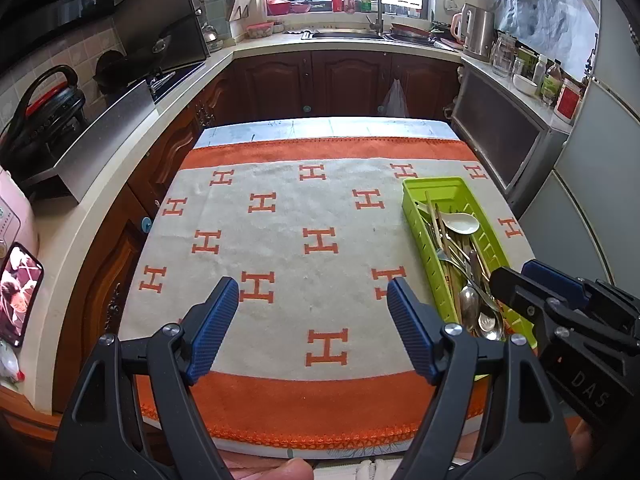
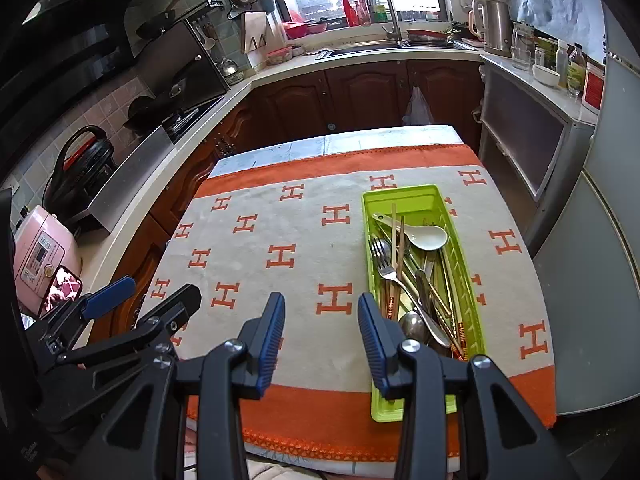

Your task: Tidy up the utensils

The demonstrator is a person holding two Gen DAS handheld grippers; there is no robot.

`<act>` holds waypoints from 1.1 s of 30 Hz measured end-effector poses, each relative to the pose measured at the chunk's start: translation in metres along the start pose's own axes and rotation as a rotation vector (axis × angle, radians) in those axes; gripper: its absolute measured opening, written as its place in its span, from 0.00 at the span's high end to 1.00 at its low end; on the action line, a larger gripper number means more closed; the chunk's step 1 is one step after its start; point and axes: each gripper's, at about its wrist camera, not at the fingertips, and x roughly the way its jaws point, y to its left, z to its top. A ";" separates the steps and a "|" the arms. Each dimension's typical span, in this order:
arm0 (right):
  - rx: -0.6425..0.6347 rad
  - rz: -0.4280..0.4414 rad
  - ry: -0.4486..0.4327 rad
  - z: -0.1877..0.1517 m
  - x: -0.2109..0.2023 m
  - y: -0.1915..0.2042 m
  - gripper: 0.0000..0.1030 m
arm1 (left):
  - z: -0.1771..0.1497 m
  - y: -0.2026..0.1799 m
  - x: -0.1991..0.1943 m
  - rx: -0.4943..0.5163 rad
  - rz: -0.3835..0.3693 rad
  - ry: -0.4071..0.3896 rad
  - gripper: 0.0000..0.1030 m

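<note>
both grippers are hanging over the near edge of the table, nothing in either one. the left gripper [image 1: 312,304] has its blue pads spread wide over the orange-and-cream cloth [image 1: 280,240] with the h pattern. the right gripper [image 2: 321,320] is spread too, though a bit narrower, and sits just left of the near end of the green tray [image 2: 472,280].

the tray is a long slotted plastic thing lying lengthwise on the right side of the table, on top of the cloth. all the utensils are piled inside it, kind of jumbled: a white ceramic spoon [image 2: 428,237] toward the far end, a metal fork [image 2: 386,266] with tines pointing away, wooden chopsticks [image 2: 396,264] running along the tray, and a couple of metal spoons [image 2: 414,326] with their bowls at the near end. everything overlaps so i can't really count pieces.

rest of the cloth is bare. in the left view the right gripper shows at the right edge, right beside the tray's near end.
</note>
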 end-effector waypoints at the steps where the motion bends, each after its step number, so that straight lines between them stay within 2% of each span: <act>1: 0.001 -0.001 0.001 0.000 0.000 0.000 0.63 | 0.000 0.000 0.000 -0.001 0.000 0.000 0.28; 33: -0.008 0.007 0.017 0.002 0.010 0.009 0.63 | 0.006 0.001 0.004 -0.017 -0.015 -0.008 0.28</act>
